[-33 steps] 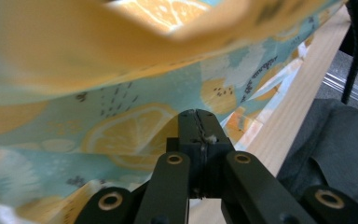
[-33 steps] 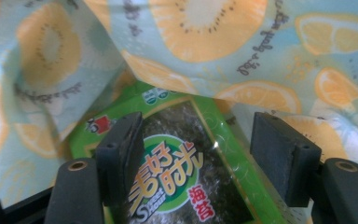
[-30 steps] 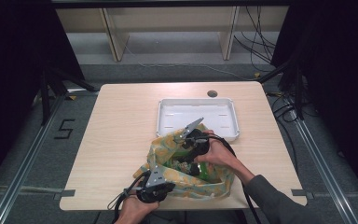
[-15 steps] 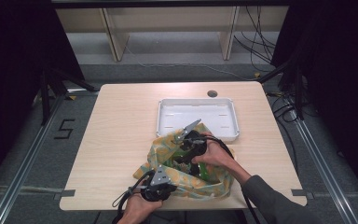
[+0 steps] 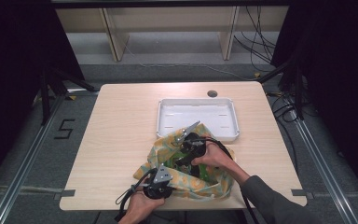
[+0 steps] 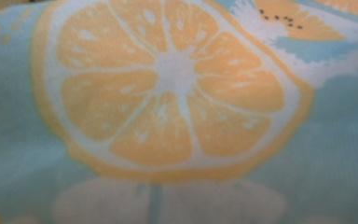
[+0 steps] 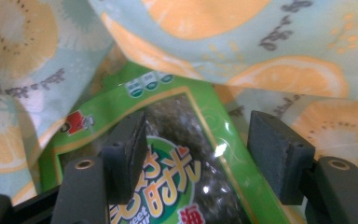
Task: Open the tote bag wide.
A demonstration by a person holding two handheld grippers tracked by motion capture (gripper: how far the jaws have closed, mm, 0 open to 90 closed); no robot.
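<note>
Printed fabric: a fruit-pattern cloth bag, pale blue with orange citrus slices, lies crumpled at the near edge of the wooden table, its mouth gaping upward.

Left gripper: at the bag's near left side, held in the person's left hand at the table's front edge. Its jaws are clenched on the bag's cloth; the left gripper view has an orange-slice print pressed up close to the lens.

Right gripper: reaching down into the bag's opening, held in the right hand. Its jaws stand apart, released, and have just been closing a little; a green snack packet lies inside the bag between and under the two pads, neither pad pressing on it. The packet carries yellow lettering and a dark window. Bag cloth folds over its far end.

White tray: rectangular, just beyond the bag, with the bag's far edge touching its near rim.

Round dark hole: in the tabletop, behind the tray.
</note>
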